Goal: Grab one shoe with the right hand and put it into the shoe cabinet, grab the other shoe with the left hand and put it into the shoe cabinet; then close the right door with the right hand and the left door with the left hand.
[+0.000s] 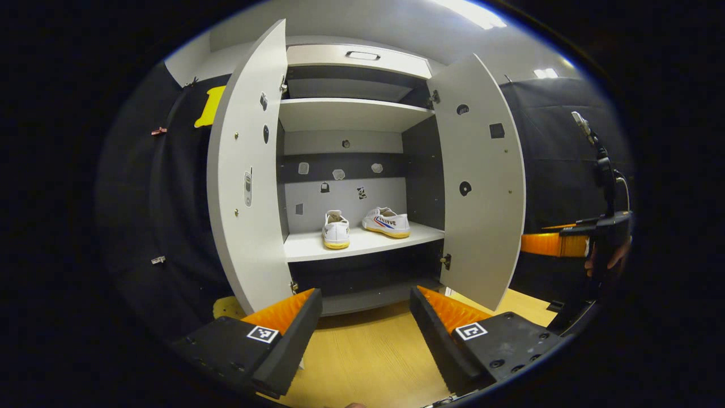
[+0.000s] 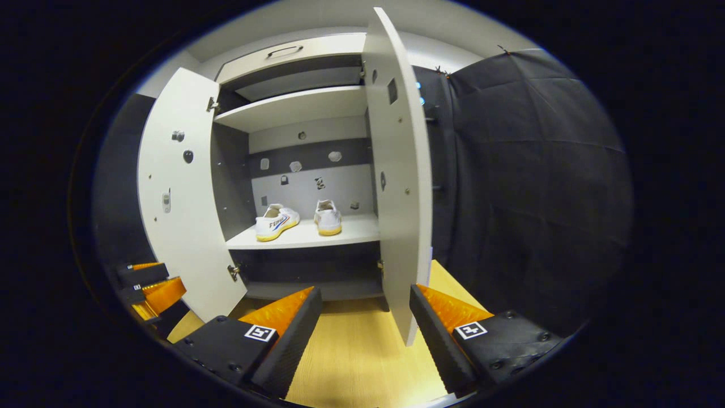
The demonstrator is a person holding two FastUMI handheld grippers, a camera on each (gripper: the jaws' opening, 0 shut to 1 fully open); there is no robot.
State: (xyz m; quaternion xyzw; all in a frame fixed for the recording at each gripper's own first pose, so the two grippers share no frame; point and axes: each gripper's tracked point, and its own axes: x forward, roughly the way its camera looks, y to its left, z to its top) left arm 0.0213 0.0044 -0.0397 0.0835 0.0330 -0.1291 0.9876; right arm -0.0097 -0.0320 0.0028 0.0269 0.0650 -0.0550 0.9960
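Both shoes [image 1: 336, 229] [image 1: 387, 221] sit on the cabinet [image 1: 357, 241] shelf, doors [image 1: 244, 175] [image 1: 482, 181] open. Your left gripper [image 1: 365, 323] and right gripper [image 2: 365, 323] gape wide, holding nothing.

Black cloth walls [image 2: 527, 170], pale wooden floor [image 2: 357, 362], bright ceiling lights [image 1: 473, 12].

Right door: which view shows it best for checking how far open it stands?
The left gripper view: the right door shows its whole inner face, swung wide from the cabinet. In the right gripper view the door is seen nearly edge-on, close ahead, between the open right tool's fingers.
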